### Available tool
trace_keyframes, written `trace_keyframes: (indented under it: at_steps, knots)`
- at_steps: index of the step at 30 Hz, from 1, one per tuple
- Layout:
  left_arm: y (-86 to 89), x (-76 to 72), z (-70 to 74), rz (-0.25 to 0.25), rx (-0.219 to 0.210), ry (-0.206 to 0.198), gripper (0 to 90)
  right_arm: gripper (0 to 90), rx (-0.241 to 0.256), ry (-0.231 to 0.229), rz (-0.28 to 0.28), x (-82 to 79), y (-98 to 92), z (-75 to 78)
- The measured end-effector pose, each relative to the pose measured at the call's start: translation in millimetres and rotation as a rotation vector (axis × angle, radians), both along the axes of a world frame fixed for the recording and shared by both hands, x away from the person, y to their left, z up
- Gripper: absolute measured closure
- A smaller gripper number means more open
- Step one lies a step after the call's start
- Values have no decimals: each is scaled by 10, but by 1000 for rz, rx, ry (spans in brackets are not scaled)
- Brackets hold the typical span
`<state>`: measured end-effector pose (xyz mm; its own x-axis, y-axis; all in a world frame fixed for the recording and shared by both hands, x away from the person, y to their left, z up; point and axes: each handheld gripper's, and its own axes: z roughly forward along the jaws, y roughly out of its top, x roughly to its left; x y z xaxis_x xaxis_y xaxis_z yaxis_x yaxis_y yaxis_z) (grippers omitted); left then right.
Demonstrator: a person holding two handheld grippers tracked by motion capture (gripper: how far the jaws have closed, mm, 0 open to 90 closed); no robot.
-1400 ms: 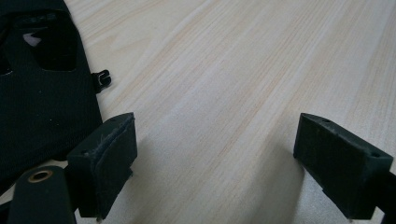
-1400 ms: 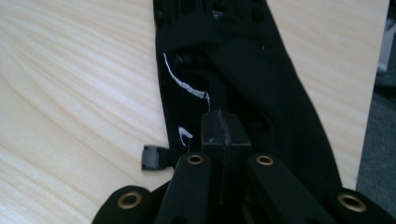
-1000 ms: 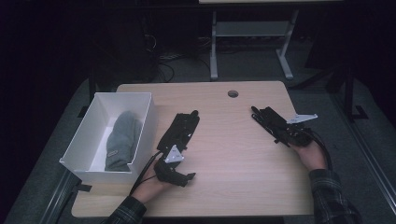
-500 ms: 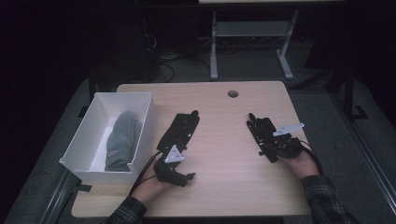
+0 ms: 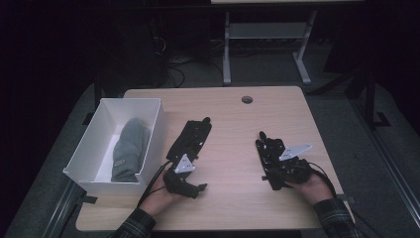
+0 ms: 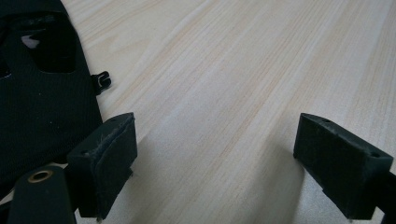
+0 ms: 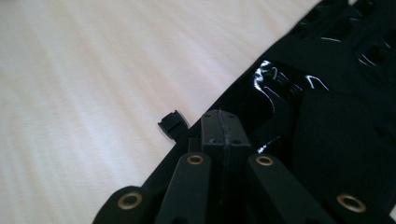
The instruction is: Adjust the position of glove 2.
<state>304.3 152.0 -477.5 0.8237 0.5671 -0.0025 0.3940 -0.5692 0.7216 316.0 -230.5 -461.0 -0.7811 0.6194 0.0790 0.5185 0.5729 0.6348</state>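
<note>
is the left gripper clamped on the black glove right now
No, the left gripper has its jaws spread wide over bare table, with the black glove lying off beside one jaw.

Dim lab, bare wooden table [image 5: 233,114], floor cables [image 5: 173,62], metal stand [image 5: 262,34]

Matt black cloth glove [image 7: 327,135] lies on smooth pale wood table [image 7: 93,70].

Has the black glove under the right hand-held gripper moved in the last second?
Yes. The right black glove slid toward the person and leftward, away from the table hole.
</note>
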Motion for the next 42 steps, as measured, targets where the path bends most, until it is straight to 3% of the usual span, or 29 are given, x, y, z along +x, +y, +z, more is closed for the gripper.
trace_keyframes:
  at_steps: [6,9,15,21,23,28,33,38,40,42]
  knots:
    - [-1,-2,0,2,-1,2,127,900,-4,8,61,-143,163,11]
    - [0,-1,0,1,0,1,127,900,-5,-13,77,-164,193,37]
    - [1,1,3,-1,2,0,127,900,6,-76,3,75,65,117]
    - [1,2,3,-2,2,0,127,900,-31,-76,-15,290,36,22]
    - [1,2,2,-2,2,0,127,900,-13,-58,-20,315,26,2]
    - [1,2,3,-2,2,0,127,900,-5,-54,-17,223,34,-10]
    - [2,2,2,-3,2,-1,127,900,8,-31,4,19,72,-7]
    - [2,4,2,-3,3,-3,127,900,-3,-38,29,-107,154,5]
    - [3,5,2,-5,4,-5,127,794,7,-52,35,-111,136,29]
    - [8,5,2,-8,3,-4,127,711,49,-71,7,-99,68,72]
